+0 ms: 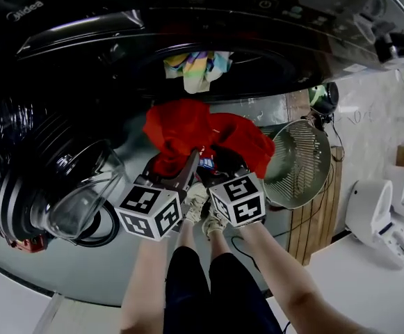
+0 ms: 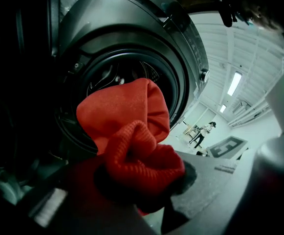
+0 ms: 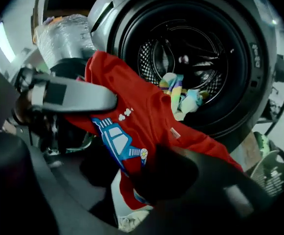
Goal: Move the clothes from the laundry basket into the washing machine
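Observation:
A red garment hangs in front of the open drum of a dark front-loading washing machine. My left gripper is shut on a bunched ribbed part of it. My right gripper is just to the right. In its own view the red garment, with a blue print, lies between its jaws against the right pad. A gap shows at the left pad, so it stands open. A grey finger of the left gripper crosses that view. Colourful clothes lie in the drum.
The washer's round glass door stands open at the left. A round wire-mesh basket sits on the floor to the right. A white appliance is further right. The person's legs and shoes are below the grippers.

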A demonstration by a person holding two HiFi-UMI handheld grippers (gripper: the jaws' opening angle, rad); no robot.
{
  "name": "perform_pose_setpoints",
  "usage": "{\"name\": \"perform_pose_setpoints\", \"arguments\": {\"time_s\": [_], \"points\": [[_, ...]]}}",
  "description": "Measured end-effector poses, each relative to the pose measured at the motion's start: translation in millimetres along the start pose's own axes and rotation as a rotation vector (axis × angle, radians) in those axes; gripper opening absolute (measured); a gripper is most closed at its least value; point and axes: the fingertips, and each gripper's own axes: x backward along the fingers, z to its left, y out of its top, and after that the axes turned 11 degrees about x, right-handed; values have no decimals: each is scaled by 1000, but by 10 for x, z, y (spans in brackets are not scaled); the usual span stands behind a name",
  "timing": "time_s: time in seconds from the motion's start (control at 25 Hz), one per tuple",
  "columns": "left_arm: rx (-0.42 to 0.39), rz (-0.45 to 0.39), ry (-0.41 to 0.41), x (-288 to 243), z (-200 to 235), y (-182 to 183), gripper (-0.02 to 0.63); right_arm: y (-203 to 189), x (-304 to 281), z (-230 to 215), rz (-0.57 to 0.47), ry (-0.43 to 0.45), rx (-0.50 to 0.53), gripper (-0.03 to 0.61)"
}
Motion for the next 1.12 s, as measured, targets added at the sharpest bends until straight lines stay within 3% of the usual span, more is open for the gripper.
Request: {"name": "perform_pose_setpoints", "arguments": {"time_s": [0.08, 0.12, 0.28, 0.4, 0.52, 0.76, 0.88, 0.96, 1.0, 1.12], "points": [[42, -40, 3, -2, 130, 38, 213, 112, -52, 30, -19, 30, -23, 113], [65, -61, 5, -6, 188, 62, 221, 164, -64, 21, -31, 27, -30, 84], [111, -88, 16, -90, 318, 132, 334, 387, -105, -272, -96, -32, -113, 72], [134, -105, -1, -116, 315, 177, 364, 558, -151, -467, -143, -68, -169, 72], [162, -154, -8, -109, 359, 303, 376, 821, -211, -588, -207, -115, -138, 72], [80, -94, 61, -68, 551, 184, 374, 1242, -395, -1033, -321, -273, -173, 72], [76, -130, 91, 11, 666, 132, 311, 1400, -478, -1176, -348, -331, -119, 72], [72, -164, 127, 89, 763, 110, 150, 1494, -535, -1237, -360, -350, -95, 72], [74, -176, 137, 123, 794, 96, 109, 1541, -560, -1270, -365, -358, -83, 72], [83, -187, 136, 185, 817, 35, 109, 1723, -596, -1412, -385, -395, -41, 72]]}}
